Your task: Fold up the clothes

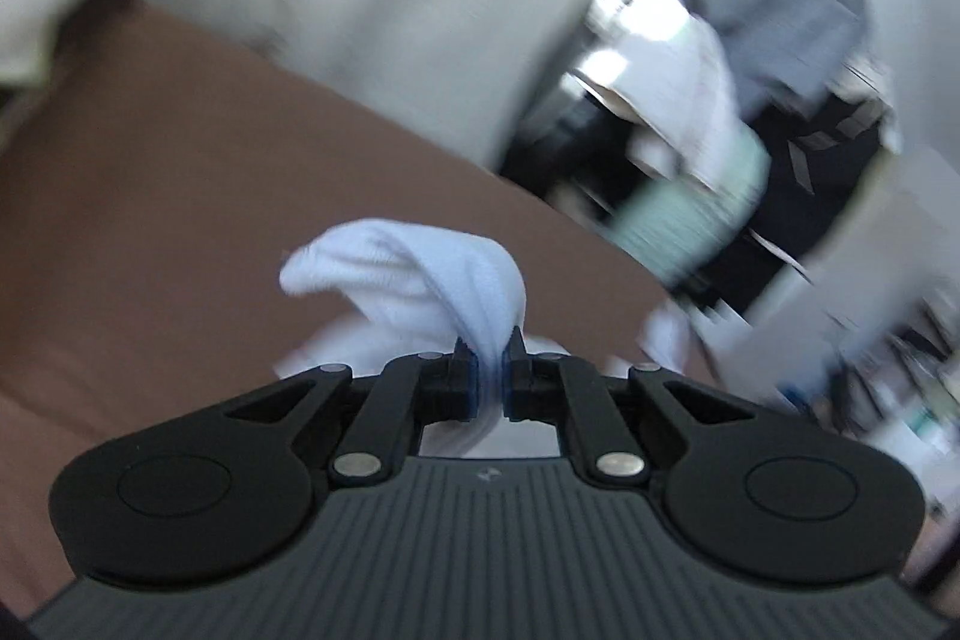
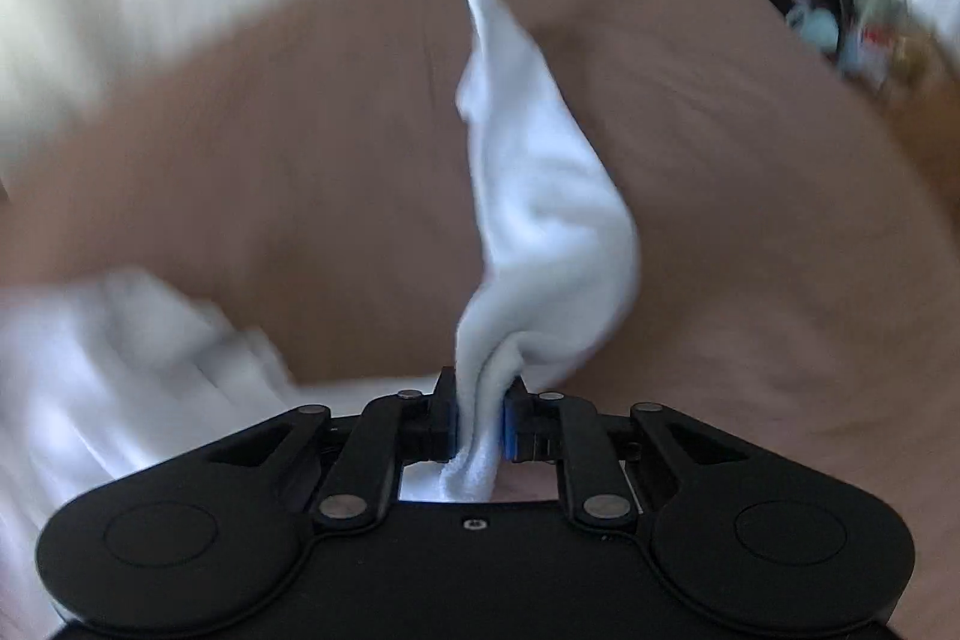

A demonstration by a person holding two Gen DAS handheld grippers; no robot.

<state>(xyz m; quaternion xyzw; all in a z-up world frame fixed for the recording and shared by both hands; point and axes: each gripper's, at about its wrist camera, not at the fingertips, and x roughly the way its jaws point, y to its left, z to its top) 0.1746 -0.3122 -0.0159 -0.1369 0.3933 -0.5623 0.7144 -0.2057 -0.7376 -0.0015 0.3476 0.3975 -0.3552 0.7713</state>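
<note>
A white sock [image 2: 540, 220] is pinched at its end by the right gripper [image 2: 480, 421], jaws nearly together on the bunched fabric, the rest trailing up the middle of the frame over the brown surface [image 2: 750, 220]. The left gripper [image 1: 489, 376] is clamped almost fully closed on white cloth [image 1: 414, 274], which bulges at centre frame. More white fabric [image 2: 120, 358] lies blurred at lower left of the right view.

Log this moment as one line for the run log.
left gripper: shut on white cloth | right gripper: shut on white cloth | surface: brown cover | fold: not done
</note>
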